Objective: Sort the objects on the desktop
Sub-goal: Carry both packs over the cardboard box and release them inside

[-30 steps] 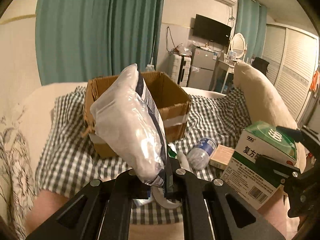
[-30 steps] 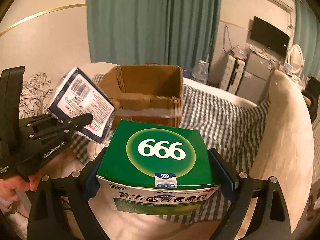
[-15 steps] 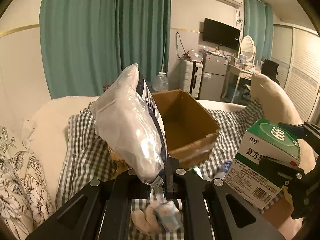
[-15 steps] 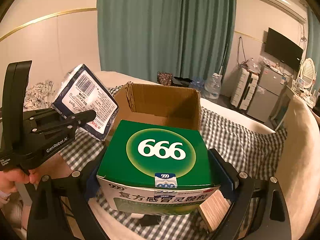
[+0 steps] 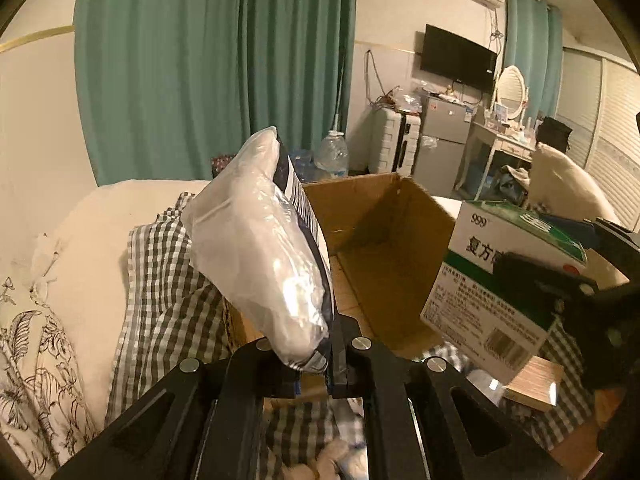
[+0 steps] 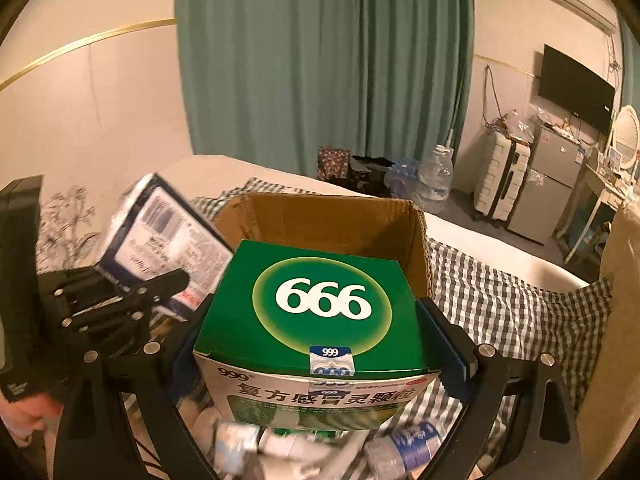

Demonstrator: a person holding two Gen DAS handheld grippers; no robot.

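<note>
My left gripper (image 5: pixel 316 364) is shut on a white and dark blue plastic packet (image 5: pixel 264 248) and holds it up at the near left side of the open cardboard box (image 5: pixel 384 240). The packet also shows in the right wrist view (image 6: pixel 164 248), with the left gripper (image 6: pixel 132 296) below it. My right gripper (image 6: pixel 320 336) is shut on a green and white medicine box (image 6: pixel 320 320) marked 999, held in front of the cardboard box (image 6: pixel 332 220). The medicine box also shows at the right of the left wrist view (image 5: pixel 500 280).
The cardboard box stands on a checked cloth (image 6: pixel 500 304) over a cream surface. Below the grippers lie a small plastic bottle (image 6: pixel 404 452), white items (image 6: pixel 248 444) and a small wooden block (image 5: pixel 532 384). A cream cushion (image 5: pixel 568 184) stands at the right.
Both grippers have moved forward and up toward the cardboard box with their loads. The box opening now lies close in front of both, and the medicine box overlaps its near rim.
</note>
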